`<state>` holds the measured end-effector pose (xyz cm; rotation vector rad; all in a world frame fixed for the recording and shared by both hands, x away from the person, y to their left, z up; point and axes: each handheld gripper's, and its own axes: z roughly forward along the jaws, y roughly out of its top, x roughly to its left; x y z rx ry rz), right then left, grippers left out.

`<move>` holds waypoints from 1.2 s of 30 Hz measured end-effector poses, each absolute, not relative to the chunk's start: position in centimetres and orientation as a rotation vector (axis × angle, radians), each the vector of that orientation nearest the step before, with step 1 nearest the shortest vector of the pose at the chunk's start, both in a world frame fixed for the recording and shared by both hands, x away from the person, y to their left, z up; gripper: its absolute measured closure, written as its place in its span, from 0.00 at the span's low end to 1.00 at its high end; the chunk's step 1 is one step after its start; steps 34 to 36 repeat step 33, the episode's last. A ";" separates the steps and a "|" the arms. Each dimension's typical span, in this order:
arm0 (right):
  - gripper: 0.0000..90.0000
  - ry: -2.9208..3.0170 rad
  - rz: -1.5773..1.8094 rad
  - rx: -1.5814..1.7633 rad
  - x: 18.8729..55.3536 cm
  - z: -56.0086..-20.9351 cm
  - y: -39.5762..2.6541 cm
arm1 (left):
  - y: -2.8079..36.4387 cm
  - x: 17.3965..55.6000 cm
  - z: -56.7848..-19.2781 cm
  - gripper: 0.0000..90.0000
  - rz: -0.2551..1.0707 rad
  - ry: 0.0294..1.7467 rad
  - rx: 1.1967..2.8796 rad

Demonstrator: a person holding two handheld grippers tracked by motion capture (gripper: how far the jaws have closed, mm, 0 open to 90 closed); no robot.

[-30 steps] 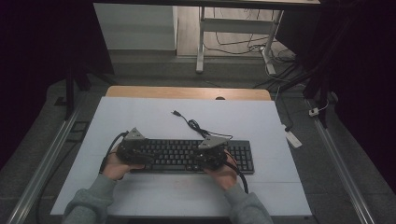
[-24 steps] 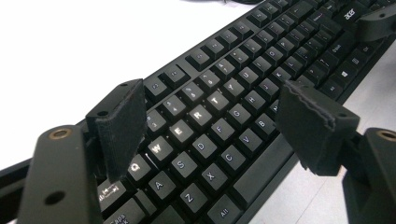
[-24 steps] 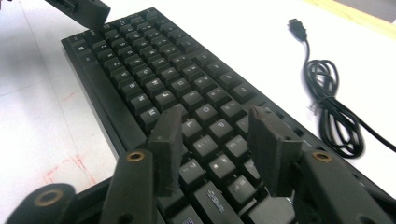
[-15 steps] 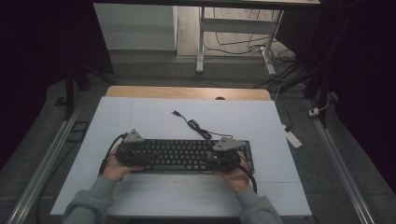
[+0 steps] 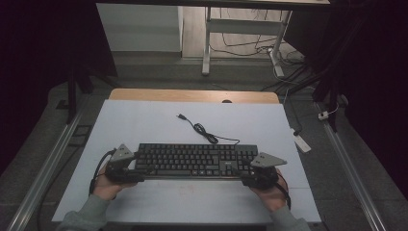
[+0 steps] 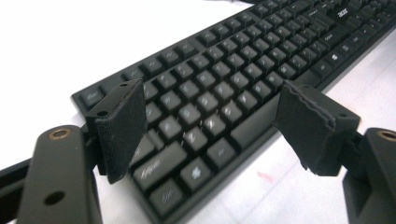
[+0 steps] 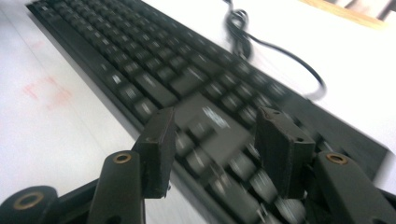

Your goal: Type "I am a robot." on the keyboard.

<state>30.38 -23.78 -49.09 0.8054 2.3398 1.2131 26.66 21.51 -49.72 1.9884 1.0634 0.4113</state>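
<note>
My left gripper [image 5: 137,168] and right gripper [image 5: 243,177], jaws wide and the right's just opened, flank the keyboard [image 5: 192,160] on the tabletop [image 5: 144,120]; neither grips yet.

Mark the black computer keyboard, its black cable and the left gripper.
black computer keyboard [image 5: 192,160]: high view, middle key rows.
black cable [image 5: 204,133]: high view, the coiled bit.
left gripper [image 6: 210,116]: left gripper view, midway between open pads.

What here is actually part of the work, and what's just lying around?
Part of the work:
- keyboard on the white table
- its cable
- left gripper, jaws open over the keyboard's end
- right gripper, jaws just opened, over the other end

Lying about:
- white power strip on the floor
- desk legs beyond the table
- floor cables
</note>
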 end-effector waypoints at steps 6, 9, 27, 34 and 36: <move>0.53 2.303 1.204 0.858 29.2 -49.6 -27.3 | 22.8 24.9 -50.1 0.28 0.423 1.061 1.974; 0.52 2.288 1.218 0.876 28.8 -49.8 -28.3 | 23.0 24.5 -50.5 0.28 0.423 1.058 1.979; 0.52 2.271 1.241 0.873 29.2 -50.2 -28.7 | 23.2 24.6 -50.8 0.27 0.417 1.057 1.986; 0.52 2.270 1.233 0.870 29.1 -50.1 -28.7 | 23.2 24.6 -50.7 0.27 0.418 1.053 1.990; 0.52 2.270 1.233 0.870 29.1 -50.1 -28.7 | 23.2 24.6 -50.7 0.27 0.418 1.053 1.990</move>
